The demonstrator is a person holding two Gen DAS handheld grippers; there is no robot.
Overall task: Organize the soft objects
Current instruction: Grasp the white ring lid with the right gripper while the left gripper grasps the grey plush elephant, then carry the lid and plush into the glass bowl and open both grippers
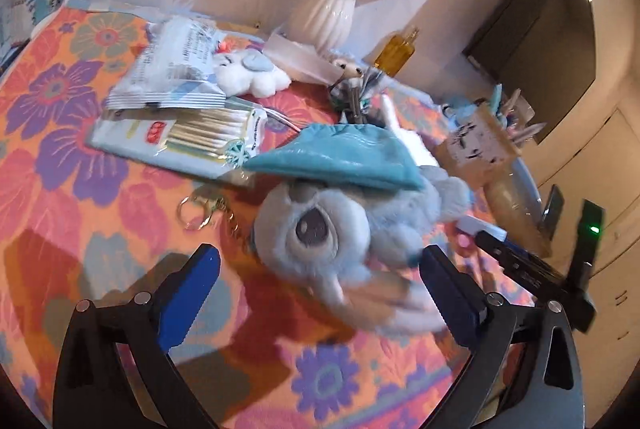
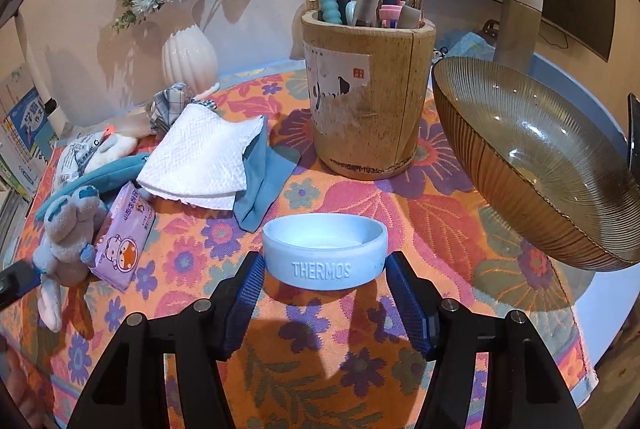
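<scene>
Between wide left gripper (image 1: 320,293) pads — grey plush (image 1: 344,233); right gripper (image 2: 324,293) clamps blue ring (image 2: 324,253).

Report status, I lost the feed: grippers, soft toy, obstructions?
Left gripper open, grey plush toy loose between its fingers. Right gripper closed on blue Thermos ring. Keychain beside the toy.

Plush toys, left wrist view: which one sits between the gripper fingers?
The grey-blue plush with the big eye and keychain, lying between the open left gripper. The white plush lies farther back, beside the packets.
</scene>
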